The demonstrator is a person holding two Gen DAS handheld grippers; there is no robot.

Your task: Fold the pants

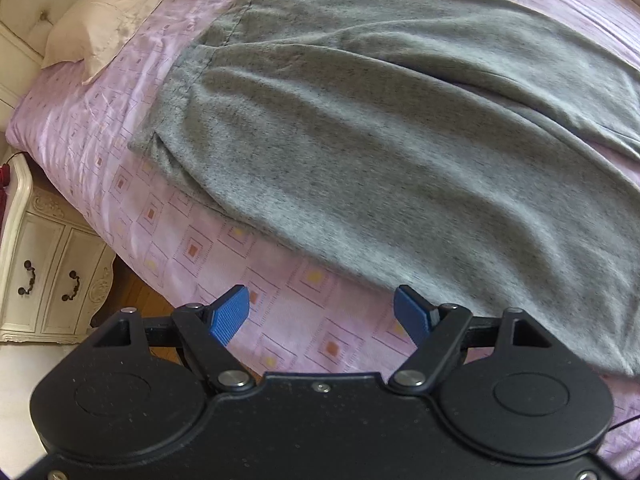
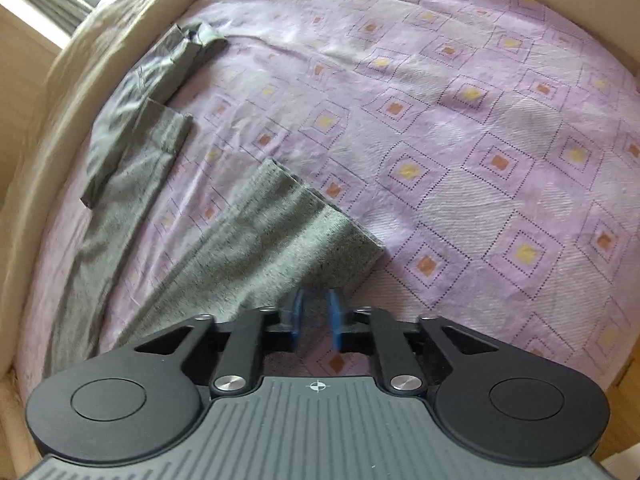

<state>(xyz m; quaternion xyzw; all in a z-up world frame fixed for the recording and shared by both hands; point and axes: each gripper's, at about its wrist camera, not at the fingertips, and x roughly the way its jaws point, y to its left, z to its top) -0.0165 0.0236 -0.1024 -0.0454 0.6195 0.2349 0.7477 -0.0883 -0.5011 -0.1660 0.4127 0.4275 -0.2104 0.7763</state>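
Between the blue pads of the right gripper (image 2: pixel 316 314) sits a fold of grey cloth: its fingers are closed on the hem end of one leg of the pants (image 2: pixel 280 240), lifted a little off the bedspread (image 2: pixel 480 140). The left gripper (image 1: pixel 322 314) hangs with its fingers wide apart over the bedspread, just short of the pants' near edge, holding nothing. I judge the first fold is in hand: the caught leg looks ready to be carried across onto the other leg, which lies flat near the far bed edge. That calls for a steady lift and a matched hem. Spread flat on the bed, the pants are soft heathered grey knit, lightly rumpled, waistband toward the pillow (image 1: pixel 92 28).
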